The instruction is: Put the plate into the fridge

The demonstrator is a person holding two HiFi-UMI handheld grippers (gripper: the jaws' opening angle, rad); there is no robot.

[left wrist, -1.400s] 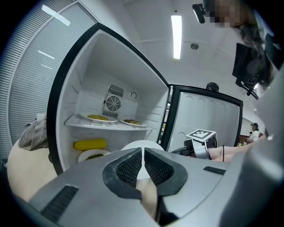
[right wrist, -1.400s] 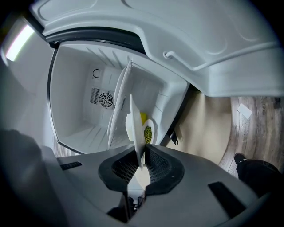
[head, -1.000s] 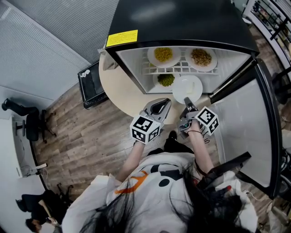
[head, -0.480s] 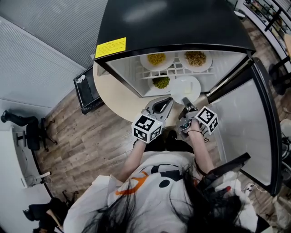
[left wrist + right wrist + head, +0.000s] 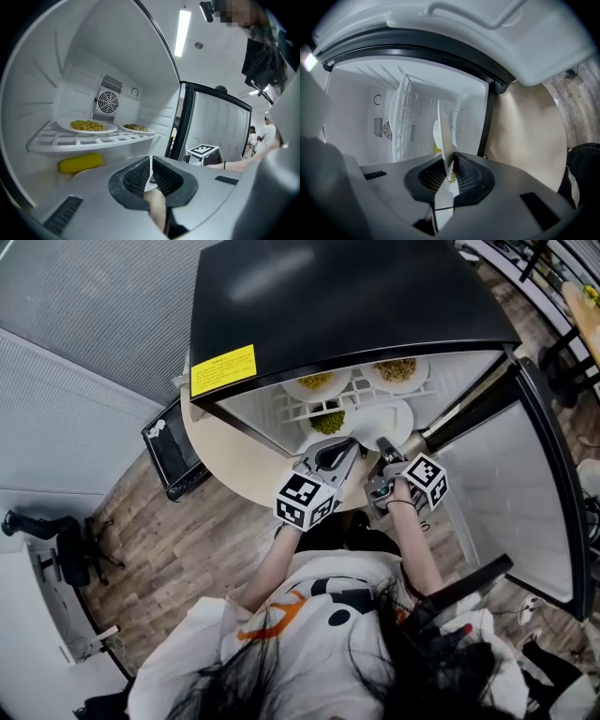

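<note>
The fridge [image 5: 337, 306] stands open, its door [image 5: 525, 493] swung to the right. My right gripper [image 5: 384, 448] is shut on the near rim of a white plate [image 5: 384, 416], which sits inside the opening below the shelf. In the right gripper view the plate [image 5: 444, 136] shows edge-on between the pads of that gripper [image 5: 449, 161]. My left gripper [image 5: 330, 457] is beside it at the fridge mouth, and its jaws [image 5: 150, 161] are shut on nothing. On the white shelf [image 5: 70, 140] sit a plate of yellow corn [image 5: 87, 125] and a plate of brown food [image 5: 136, 127].
A yellow-green food item [image 5: 80, 162] lies below the shelf at the left, close to the held plate. A round beige table [image 5: 234, 451] stands under and left of the fridge. A black box [image 5: 169, 446] sits on the wooden floor further left.
Both grippers have edged forward toward the fridge, carrying the plate a little deeper under the shelf. The head view has shifted, so the fridge's top hides more of the shelf.
</note>
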